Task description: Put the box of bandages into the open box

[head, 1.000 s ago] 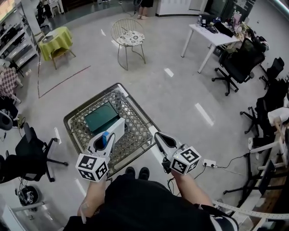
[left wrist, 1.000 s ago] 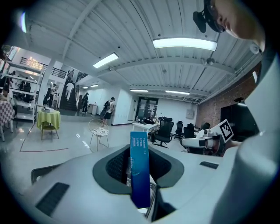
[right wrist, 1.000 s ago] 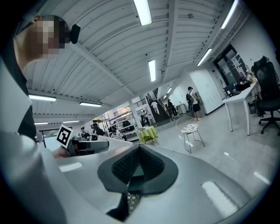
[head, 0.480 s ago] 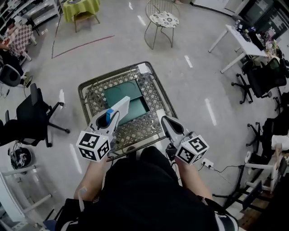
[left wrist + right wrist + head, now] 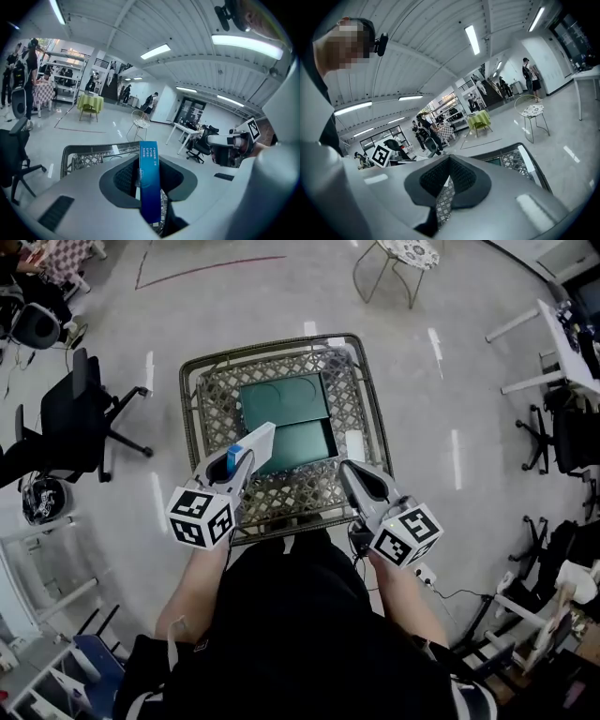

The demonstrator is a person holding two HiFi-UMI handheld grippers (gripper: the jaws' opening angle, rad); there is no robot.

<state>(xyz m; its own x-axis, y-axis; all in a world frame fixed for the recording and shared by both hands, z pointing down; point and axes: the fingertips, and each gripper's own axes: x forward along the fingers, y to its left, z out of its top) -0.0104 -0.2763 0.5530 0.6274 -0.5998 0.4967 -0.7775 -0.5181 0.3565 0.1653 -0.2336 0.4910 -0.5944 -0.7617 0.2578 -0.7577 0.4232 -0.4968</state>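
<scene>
A wire shopping cart (image 5: 193, 407) stands in front of me with an open dark green box (image 5: 281, 397) lying in it, its lid flap folded toward me. My left gripper (image 5: 241, 457) is shut on the box of bandages (image 5: 262, 438), a slim white box with a blue end, held over the cart's near left part. In the left gripper view the bandage box (image 5: 150, 183) stands upright between the jaws. My right gripper (image 5: 346, 469) hangs over the cart's near right edge, shut and empty; only the cart's mesh (image 5: 443, 199) shows in the thin slit between its jaws.
A black office chair (image 5: 77, 415) stands left of the cart. A wire chair (image 5: 401, 253) is beyond it, and a white desk (image 5: 561, 329) with more office chairs (image 5: 567, 432) is at the right. A power strip (image 5: 427, 575) lies on the floor near my right side.
The view has closed in on the cart, which now lies straight under both grippers. The left gripper keeps its hold on the bandage box; the right stays shut.
</scene>
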